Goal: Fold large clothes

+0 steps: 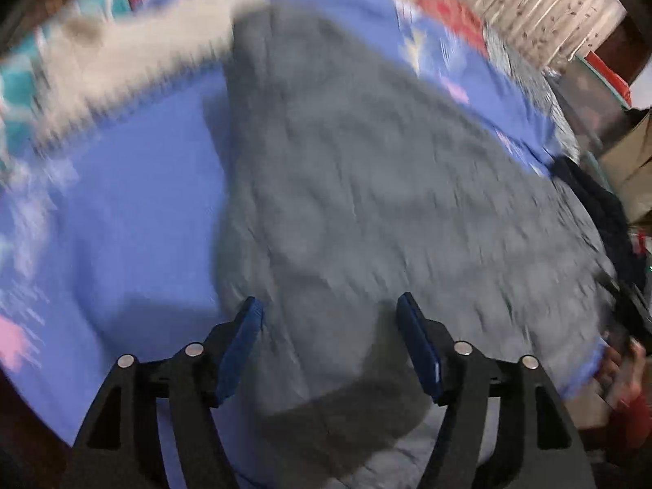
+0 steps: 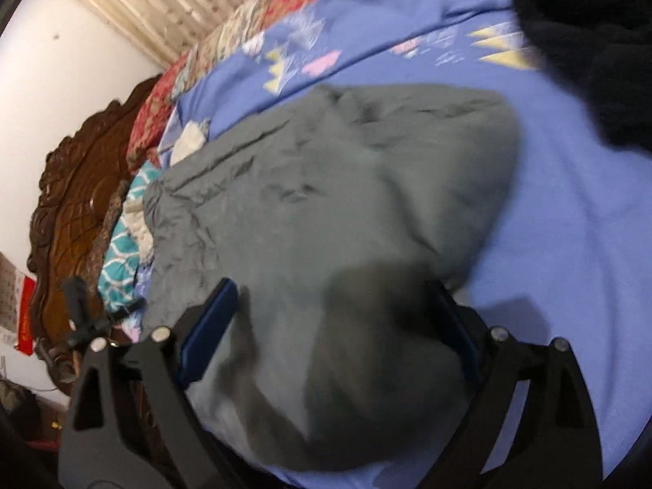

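Observation:
A large grey garment (image 1: pixel 366 187) lies spread on a blue bedsheet (image 1: pixel 134 212). The left wrist view is blurred by motion. My left gripper (image 1: pixel 330 305) is open just above the garment's near edge, its blue pads (image 1: pixel 244 342) wide apart and empty. In the right wrist view the same grey garment (image 2: pixel 326 187) lies wrinkled on the blue sheet (image 2: pixel 570 212). My right gripper (image 2: pixel 334 289) is open, with the cloth's near part bulging between its fingers (image 2: pixel 212 326). The right finger is partly hidden by the cloth.
A dark garment (image 2: pixel 603 40) lies at the far right of the bed. A white cloth (image 1: pixel 134 53) and teal patterned fabric (image 2: pixel 122 252) lie near a carved wooden headboard (image 2: pixel 81 187). A floral quilt (image 2: pixel 252 24) runs along the wall. A person's hand (image 1: pixel 623 366) shows at the right.

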Tool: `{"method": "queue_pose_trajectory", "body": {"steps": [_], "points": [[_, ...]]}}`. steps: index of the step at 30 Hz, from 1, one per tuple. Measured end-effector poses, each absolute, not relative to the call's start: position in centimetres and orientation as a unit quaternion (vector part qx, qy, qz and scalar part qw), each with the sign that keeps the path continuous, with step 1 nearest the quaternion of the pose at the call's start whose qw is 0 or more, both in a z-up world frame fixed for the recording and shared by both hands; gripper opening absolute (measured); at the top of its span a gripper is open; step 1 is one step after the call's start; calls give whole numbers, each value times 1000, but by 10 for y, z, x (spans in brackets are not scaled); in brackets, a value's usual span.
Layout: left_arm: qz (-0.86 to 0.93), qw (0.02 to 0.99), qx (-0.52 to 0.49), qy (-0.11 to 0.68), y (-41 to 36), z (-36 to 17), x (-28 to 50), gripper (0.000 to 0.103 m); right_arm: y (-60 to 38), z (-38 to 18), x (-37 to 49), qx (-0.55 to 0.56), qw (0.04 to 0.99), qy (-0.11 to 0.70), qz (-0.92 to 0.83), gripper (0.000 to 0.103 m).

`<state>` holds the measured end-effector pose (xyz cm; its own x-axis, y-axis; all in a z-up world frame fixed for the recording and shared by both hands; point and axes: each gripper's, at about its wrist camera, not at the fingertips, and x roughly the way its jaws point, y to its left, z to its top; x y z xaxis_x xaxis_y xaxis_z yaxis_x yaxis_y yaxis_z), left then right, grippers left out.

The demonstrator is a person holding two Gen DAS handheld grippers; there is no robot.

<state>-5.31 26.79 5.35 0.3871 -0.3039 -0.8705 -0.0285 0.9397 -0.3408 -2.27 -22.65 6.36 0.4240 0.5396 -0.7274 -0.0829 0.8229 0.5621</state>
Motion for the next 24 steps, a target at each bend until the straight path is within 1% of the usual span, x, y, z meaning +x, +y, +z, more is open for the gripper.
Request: {"method": "queue_pose_trajectory", "body": {"steps": [1, 2, 3, 4, 5, 6, 7, 8, 9, 10, 12, 13, 14, 15, 16, 17, 18, 19, 20, 22, 24], "points": [[-90, 814, -157, 553, 265, 44, -52, 87, -211, 60, -7, 206, 809, 515, 196, 88], [-86, 817, -156, 549, 260, 38, -47, 84, -198, 57, 6, 181, 808, 525, 195, 82], [-88, 819, -153, 546, 256, 33, -41, 78, -190, 56, 17, 163, 808, 530, 198, 47], [-91, 821, -152, 543, 252, 31, -32, 64, -177, 60, 33, 140, 814, 528, 197, 12], [-90, 822, -155, 540, 246, 32, -15, 50, -173, 69, 40, 131, 829, 512, 185, 11], [-90, 823, -157, 538, 241, 34, -1, 44, -172, 83, 47, 129, 847, 487, 170, 8], [-92, 825, -159, 534, 234, 38, 15, 36, -179, 110, 52, 148, 872, 440, 153, 8], [-98, 832, -156, 523, 222, 49, 39, 33, -186, 127, 51, 162, 889, 405, 139, 8], [-104, 841, -149, 509, 210, 60, 57, 32, -194, 155, 43, 165, 915, 350, 114, 7], [-111, 855, -135, 488, 196, 76, 72, 31, -198, 171, 35, 155, 932, 313, 95, 7], [-118, 898, -82, 415, 158, 120, 97, 31, -206, 205, 11, 119, 965, 231, 37, 7], [-119, 916, -64, 378, 143, 141, 106, 31, -212, 213, 2, 105, 974, 201, 1, 7], [-115, 932, -49, 340, 127, 161, 116, 33, -217, 213, 0, 99, 976, 192, -20, 7], [-107, 939, -39, 325, 120, 170, 124, 34, -224, 208, 4, 97, 975, 194, -41, 14], [-87, 943, -19, 322, 108, 174, 136, 38, -230, 201, 11, 101, 971, 211, -47, 39], [-53, 939, 7, 340, 101, 172, 150, 41, -239, 183, 29, 116, 957, 261, -40, 63], [-38, 931, 16, 363, 102, 168, 157, 41, -248, 162, 46, 134, 937, 323, -23, 97], [-32, 921, 18, 388, 105, 164, 163, 41, -259, 142, 53, 159, 917, 365, -13, 95], [-35, 910, 10, 414, 115, 160, 163, 41, -268, 130, 53, 182, 908, 377, -9, 94], [-55, 907, -14, 417, 137, 160, 146, 42, -291, 112, 33, 256, 896, 361, 21, 94], [-72, 908, -24, 412, 168, 161, 116, 51, -305, 99, 6, 295, 886, 350, 73, 94]]}}
